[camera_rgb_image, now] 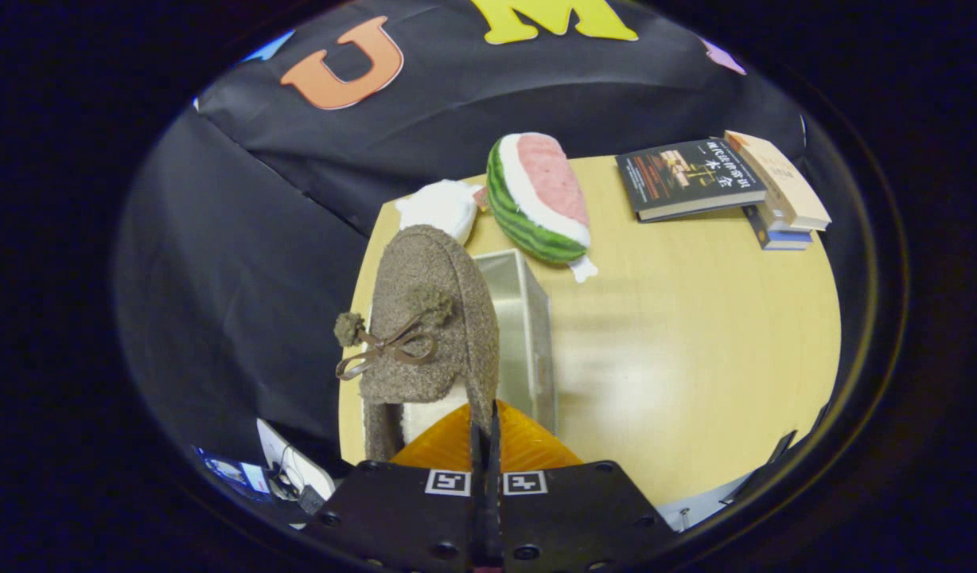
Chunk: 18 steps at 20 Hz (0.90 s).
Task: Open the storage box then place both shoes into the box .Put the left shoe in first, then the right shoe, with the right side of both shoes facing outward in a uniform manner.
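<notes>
The gripper [485, 434] is squeezed shut on the thin heel edge of the fuzzy brown slipper with pom-poms [425, 318], which hangs above the clear plastic storage box [528, 334] near the bench's [695, 342] left edge, so it could slip out and miss.

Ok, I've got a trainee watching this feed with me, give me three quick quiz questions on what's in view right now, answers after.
1. True or false: the gripper is shut on the edge of the brown shoe.
2. Which lies nearest the watermelon plush? A) the stack of books B) the white plush C) the clear storage box
3. Fill in: the shoe's bow carries two ____.

Key
1. True: both fingers are closed together on the shoe's collar edge.
2. B: the white plush sits right beside it on the table.
3. Pom-poms.
</notes>
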Motion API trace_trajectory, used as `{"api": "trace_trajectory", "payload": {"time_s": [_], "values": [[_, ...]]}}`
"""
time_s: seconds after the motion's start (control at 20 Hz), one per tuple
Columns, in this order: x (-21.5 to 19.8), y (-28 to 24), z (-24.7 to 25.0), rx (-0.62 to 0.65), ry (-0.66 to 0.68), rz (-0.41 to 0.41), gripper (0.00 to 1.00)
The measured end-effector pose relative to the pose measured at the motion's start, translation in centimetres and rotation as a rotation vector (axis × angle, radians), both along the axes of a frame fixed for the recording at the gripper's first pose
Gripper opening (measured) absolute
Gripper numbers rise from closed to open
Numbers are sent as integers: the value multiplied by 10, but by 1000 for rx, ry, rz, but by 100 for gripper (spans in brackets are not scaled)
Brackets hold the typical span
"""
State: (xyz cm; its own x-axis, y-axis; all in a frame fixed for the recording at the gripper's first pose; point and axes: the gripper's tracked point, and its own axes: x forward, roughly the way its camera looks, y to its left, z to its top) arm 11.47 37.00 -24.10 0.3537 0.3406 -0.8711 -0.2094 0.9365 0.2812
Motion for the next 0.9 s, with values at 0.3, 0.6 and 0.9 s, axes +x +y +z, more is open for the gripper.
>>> {"api": "trace_trajectory", "payload": {"time_s": [0.3, 0.6, 0.9], "values": [[14, 12, -66, -132, 62, -76, 0], [26, 18, -91, -239, 49, -75, 1], [26, 25, -84, -190, 35, -93, 17]]}}
